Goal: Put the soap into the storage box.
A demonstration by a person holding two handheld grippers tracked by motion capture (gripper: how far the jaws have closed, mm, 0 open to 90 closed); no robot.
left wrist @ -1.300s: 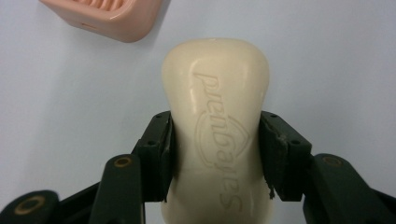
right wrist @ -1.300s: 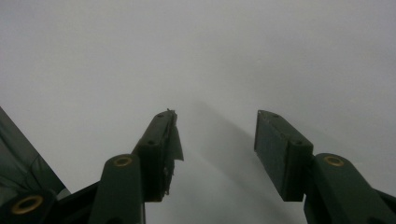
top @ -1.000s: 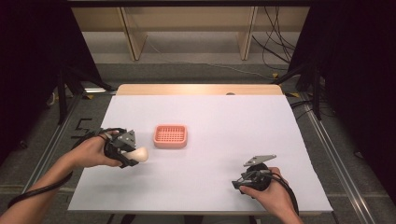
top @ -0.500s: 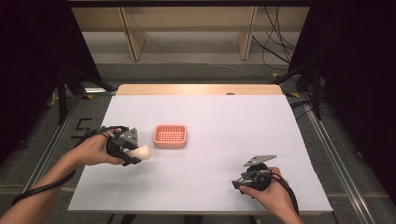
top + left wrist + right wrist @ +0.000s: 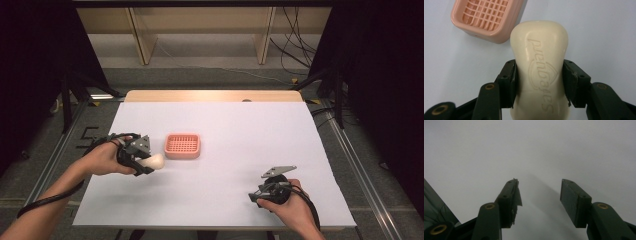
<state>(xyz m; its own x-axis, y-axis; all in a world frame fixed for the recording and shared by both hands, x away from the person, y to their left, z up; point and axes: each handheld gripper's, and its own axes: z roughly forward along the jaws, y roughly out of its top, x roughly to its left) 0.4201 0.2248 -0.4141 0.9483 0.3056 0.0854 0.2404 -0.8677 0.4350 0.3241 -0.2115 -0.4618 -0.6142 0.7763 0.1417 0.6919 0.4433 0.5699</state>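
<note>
a: why is your left tool point(image 5: 539, 77) clamped so low on the soap?

b: my left tool's jaws are pressed on both flanks of the cream soap bar point(image 5: 540, 62) at its narrow waist; that is the spot where the pads sit flat and it cannot slide; the far end sticks out free past the jaws so it can go down first.

a: and where is it headed?

b: i judge toward the pink soap dish point(image 5: 183, 145); in the high view the bar point(image 5: 152, 161) hangs just left of the dish, near but apart, above the white worktop point(image 5: 225, 130).

a: your other hand?

b: my right tool point(image 5: 539, 195) holds nothing, jaws standing apart over bare worktop; it rests well away near the front right, out of the path.
</note>
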